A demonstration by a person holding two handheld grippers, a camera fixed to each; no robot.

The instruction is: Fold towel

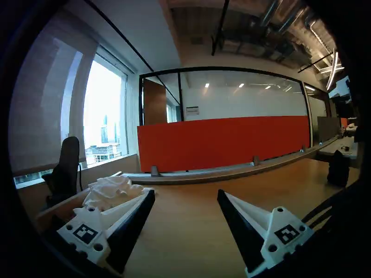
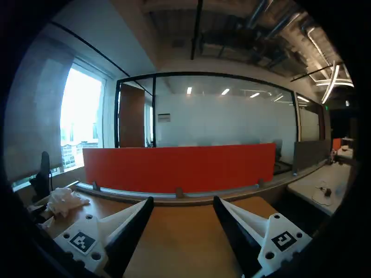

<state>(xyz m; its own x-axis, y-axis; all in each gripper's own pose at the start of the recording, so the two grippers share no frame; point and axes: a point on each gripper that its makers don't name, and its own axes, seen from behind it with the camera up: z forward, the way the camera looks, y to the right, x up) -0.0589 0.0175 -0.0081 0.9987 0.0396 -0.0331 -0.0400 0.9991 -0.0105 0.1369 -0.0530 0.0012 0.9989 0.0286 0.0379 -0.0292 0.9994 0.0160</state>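
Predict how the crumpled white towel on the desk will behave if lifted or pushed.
The towel lies in a crumpled heap of soft folds, so it will probably flop and drape. It looks thin, so likely light. Pushed across the smooth desk, it would probably bunch up, not roll.

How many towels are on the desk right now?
1. A crumpled white towel lies on the wooden desk near its left end, by the window; the right gripper view shows the same towel at its left. Others could be hidden inside the heap.
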